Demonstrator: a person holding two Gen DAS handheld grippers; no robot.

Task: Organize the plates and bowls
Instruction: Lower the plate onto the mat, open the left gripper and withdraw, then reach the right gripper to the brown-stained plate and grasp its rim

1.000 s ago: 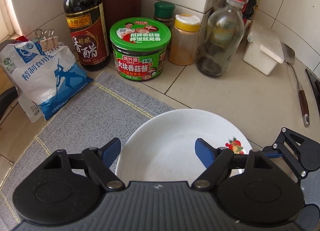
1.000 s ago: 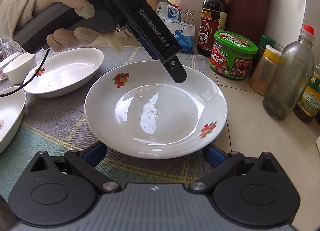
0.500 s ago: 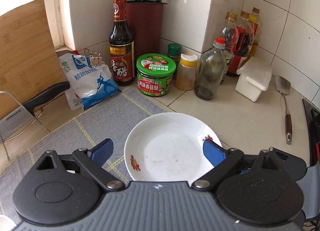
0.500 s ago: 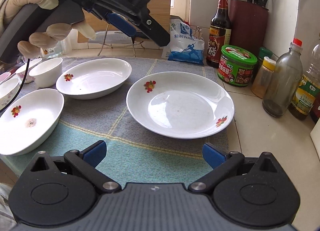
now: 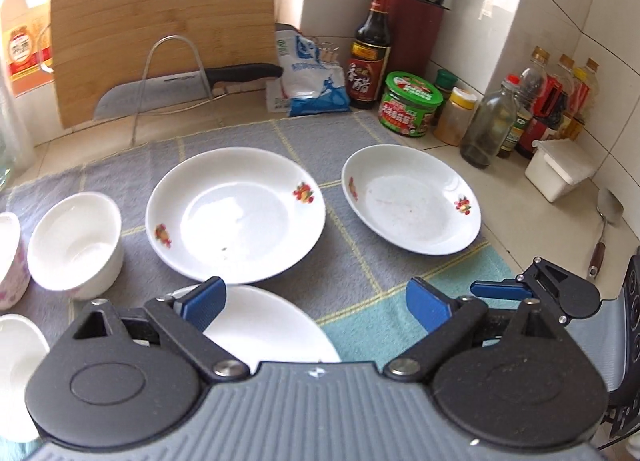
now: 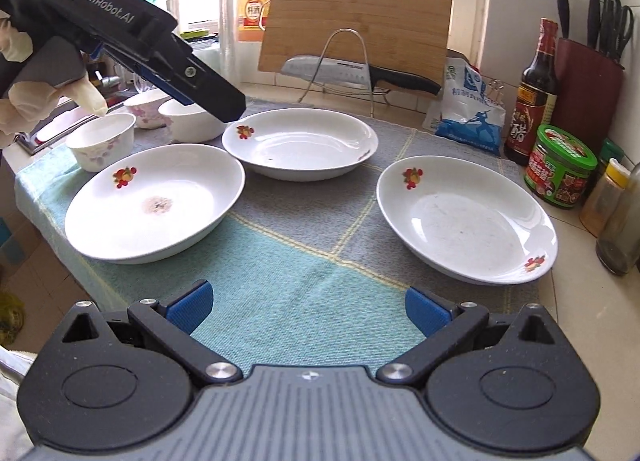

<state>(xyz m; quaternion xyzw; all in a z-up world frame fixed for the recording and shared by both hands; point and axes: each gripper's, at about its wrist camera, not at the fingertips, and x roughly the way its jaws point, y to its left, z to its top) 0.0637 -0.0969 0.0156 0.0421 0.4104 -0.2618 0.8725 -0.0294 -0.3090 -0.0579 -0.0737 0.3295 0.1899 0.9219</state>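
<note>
The left hand-held gripper [image 5: 314, 303] has just been opening; its jaws stand wide with nothing between them. The right hand-held gripper [image 6: 308, 311] is likewise wide open and empty. Three white ceramic plates with fruit decals lie apart on the grey-and-teal woven mat [image 6: 304, 273]: at 10 o'clock [image 6: 156, 203], 12 o'clock [image 6: 300, 143] and 2 o'clock [image 6: 466, 219].

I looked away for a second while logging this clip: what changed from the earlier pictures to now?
The left gripper let go of the white fruit-print plate beside the condiment jars; its jaws have just been opening, nothing between them, and it pulled back leftward. The right gripper backed off too, open and empty. All three plates, the small bowls and the checked cloth stayed put.
</note>
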